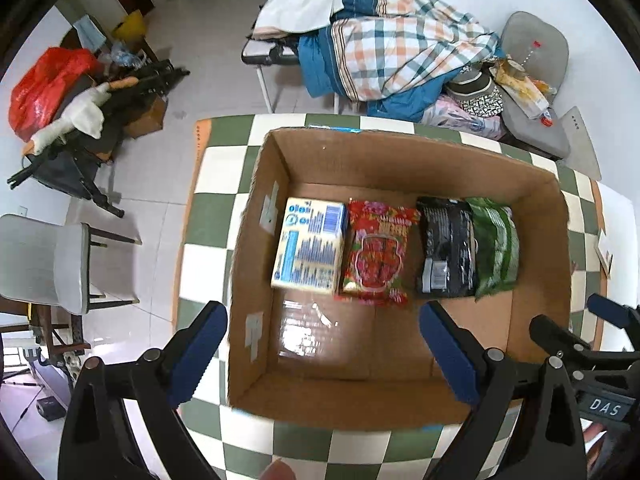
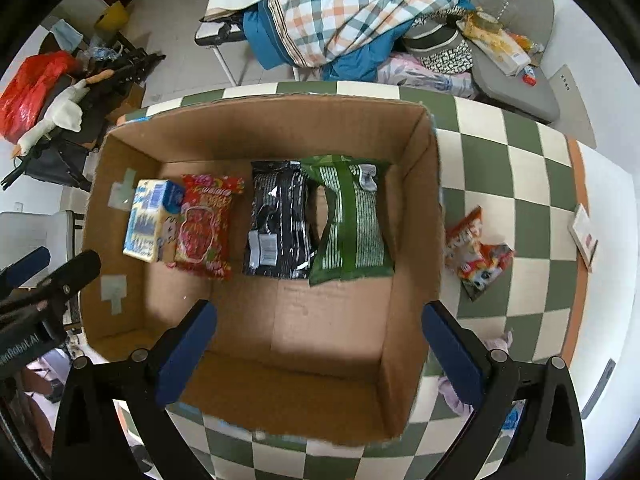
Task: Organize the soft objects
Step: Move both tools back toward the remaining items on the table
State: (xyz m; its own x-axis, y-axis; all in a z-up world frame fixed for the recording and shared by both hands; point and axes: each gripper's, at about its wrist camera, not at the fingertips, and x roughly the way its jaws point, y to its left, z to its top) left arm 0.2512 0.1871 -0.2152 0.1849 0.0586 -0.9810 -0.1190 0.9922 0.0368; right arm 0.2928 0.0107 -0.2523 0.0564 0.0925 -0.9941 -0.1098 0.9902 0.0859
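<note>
An open cardboard box [image 1: 260,208] [image 2: 430,216] stands on the green-and-white checkered table. Inside, in a row along the far side, lie a pale yellow and blue pack [image 1: 308,246] [image 2: 150,220], a red packet [image 1: 378,252] [image 2: 204,226], a black packet [image 1: 446,250] [image 2: 278,220] and a green packet [image 1: 496,246] [image 2: 350,220]. An orange-red packet [image 2: 478,254] lies on the table right of the box. My left gripper [image 1: 324,354] is open and empty over the box's near part. My right gripper [image 2: 318,354] is open and empty over the near part too. The right gripper also shows in the left wrist view [image 1: 576,328].
A pinkish soft item [image 2: 452,390] lies at the box's near right corner. A small white booklet [image 2: 585,234] sits near the table's right edge. Beyond the table are a cot with plaid bedding [image 1: 400,44], a grey chair [image 1: 532,80], and a white chair [image 1: 44,260] left.
</note>
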